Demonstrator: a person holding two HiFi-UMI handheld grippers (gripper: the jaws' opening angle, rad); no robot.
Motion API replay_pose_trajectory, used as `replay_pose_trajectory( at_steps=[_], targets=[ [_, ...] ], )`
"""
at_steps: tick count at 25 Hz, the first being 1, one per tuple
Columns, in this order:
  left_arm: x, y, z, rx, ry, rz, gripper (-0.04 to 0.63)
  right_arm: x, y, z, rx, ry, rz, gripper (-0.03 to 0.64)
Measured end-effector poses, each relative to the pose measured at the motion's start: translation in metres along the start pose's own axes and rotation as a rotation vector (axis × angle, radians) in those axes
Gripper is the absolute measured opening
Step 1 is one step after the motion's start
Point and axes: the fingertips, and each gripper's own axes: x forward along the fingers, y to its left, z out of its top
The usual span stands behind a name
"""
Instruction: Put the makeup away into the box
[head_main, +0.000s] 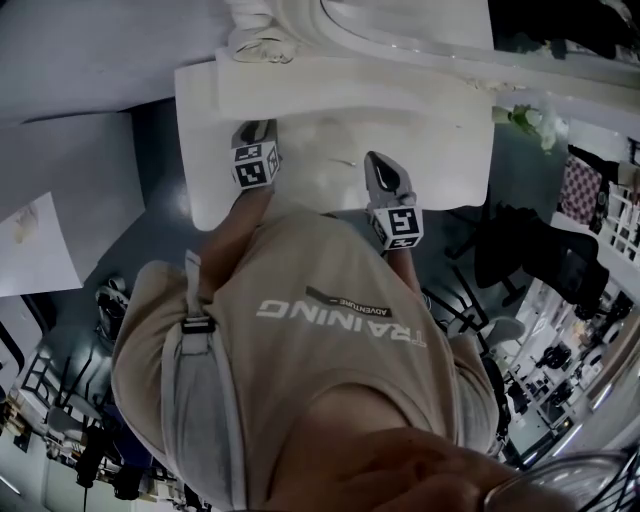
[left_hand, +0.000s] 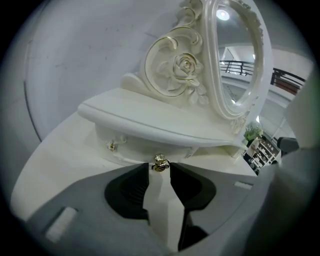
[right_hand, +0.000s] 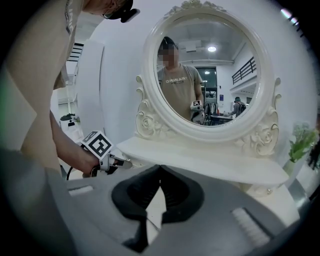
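Observation:
A white vanity table (head_main: 440, 160) carries an ornate round mirror (right_hand: 210, 70) over a curved shelf (left_hand: 150, 120) with small drawers beneath. My left gripper (left_hand: 160, 172) is open, its fingertips on either side of a gold drawer knob (left_hand: 159, 162) without pressing on it. A second gold knob (left_hand: 111, 146) sits further left. My right gripper (right_hand: 160, 170) is shut with nothing in it and hangs over the tabletop, right of the left gripper (right_hand: 117, 162). In the head view the left gripper (head_main: 257, 130) and right gripper (head_main: 380, 170) both point at the table. No makeup shows in any view.
A small potted plant (right_hand: 300, 142) stands at the table's right end. The mirror reflects the person and both grippers. Dark chairs (head_main: 520, 260) and shelving crowd the floor right of the table. A white sheet (head_main: 35, 240) lies on the floor at the left.

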Motion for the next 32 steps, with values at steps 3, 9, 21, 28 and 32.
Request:
replay_pose_trajectory(
  at_steps=[3, 9, 21, 28, 32],
  targets=[
    [0.002, 0.002, 0.003, -0.055, -0.004, 0.014, 0.138, 0.005, 0.005, -0.005, -0.004, 0.014, 0.022, 0.002],
    [-0.004, -0.002, 0.002, -0.057, 0.022, -0.014, 0.118, 0.006, 0.014, 0.005, -0.064, -0.009, 0.081, 0.002],
    [-0.026, -0.011, -0.019, -0.030, 0.051, -0.001, 0.115, -0.045, 0.013, -0.011, -0.011, -0.073, 0.063, 0.002],
    [-0.035, -0.017, -0.031, -0.037, 0.049, 0.024, 0.115, -0.087, -0.010, -0.028, 0.093, -0.094, 0.000, 0.002],
    [-0.040, -0.021, -0.039, -0.045, 0.062, 0.016, 0.115, -0.097, -0.012, -0.034, 0.108, -0.098, -0.006, 0.002]
  ],
)
